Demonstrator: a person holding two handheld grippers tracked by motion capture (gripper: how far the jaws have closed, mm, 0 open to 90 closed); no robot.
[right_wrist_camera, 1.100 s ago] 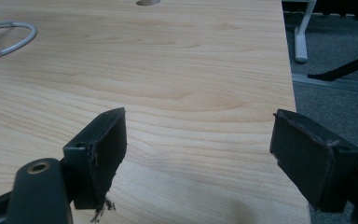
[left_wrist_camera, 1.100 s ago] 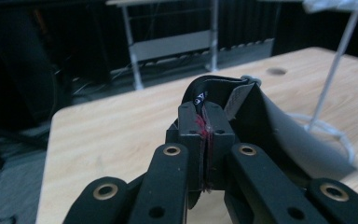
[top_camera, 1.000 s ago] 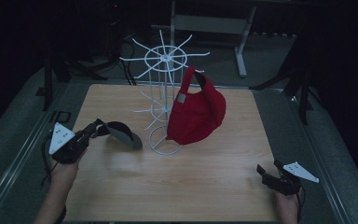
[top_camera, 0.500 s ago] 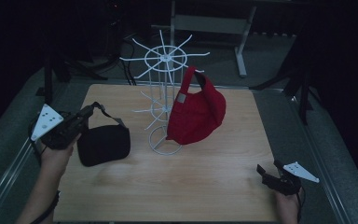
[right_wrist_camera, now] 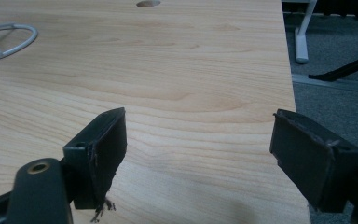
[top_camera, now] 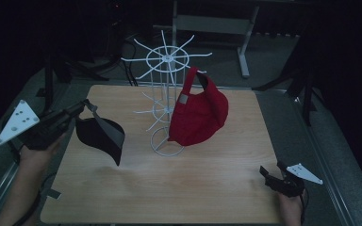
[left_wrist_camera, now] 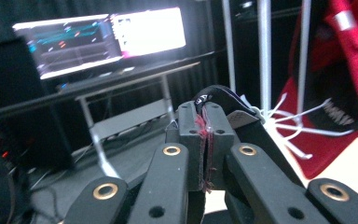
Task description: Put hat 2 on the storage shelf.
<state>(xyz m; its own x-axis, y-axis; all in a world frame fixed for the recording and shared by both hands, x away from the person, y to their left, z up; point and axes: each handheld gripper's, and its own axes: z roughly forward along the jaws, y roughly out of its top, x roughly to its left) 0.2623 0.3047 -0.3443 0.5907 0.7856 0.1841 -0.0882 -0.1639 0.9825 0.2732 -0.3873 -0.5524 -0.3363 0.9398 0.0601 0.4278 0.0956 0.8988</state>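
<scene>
A black cap [top_camera: 101, 136] hangs in the air over the table's left side, with my left gripper [top_camera: 82, 107] shut on its rear edge. In the left gripper view the jaws [left_wrist_camera: 206, 130] are pressed together on a thin fold of the black cap [left_wrist_camera: 223, 95]. A red cap [top_camera: 200, 113] hangs on the white wire rack [top_camera: 167, 59] at the table's middle, to the right of the black one. My right gripper [top_camera: 265, 173] rests low at the front right corner; its jaws [right_wrist_camera: 198, 135] stand wide open over bare wood.
The wooden table [top_camera: 217, 188] has free room in front of the rack's ring base [right_wrist_camera: 9, 39]. The red cap [left_wrist_camera: 349, 70] and rack wires [left_wrist_camera: 263, 51] are close ahead of the left gripper. A lit monitor [left_wrist_camera: 102, 35] stands beyond the table.
My left gripper has risen with the black cap, which was low on the table and now hangs clear of it. The right gripper has stayed put.
</scene>
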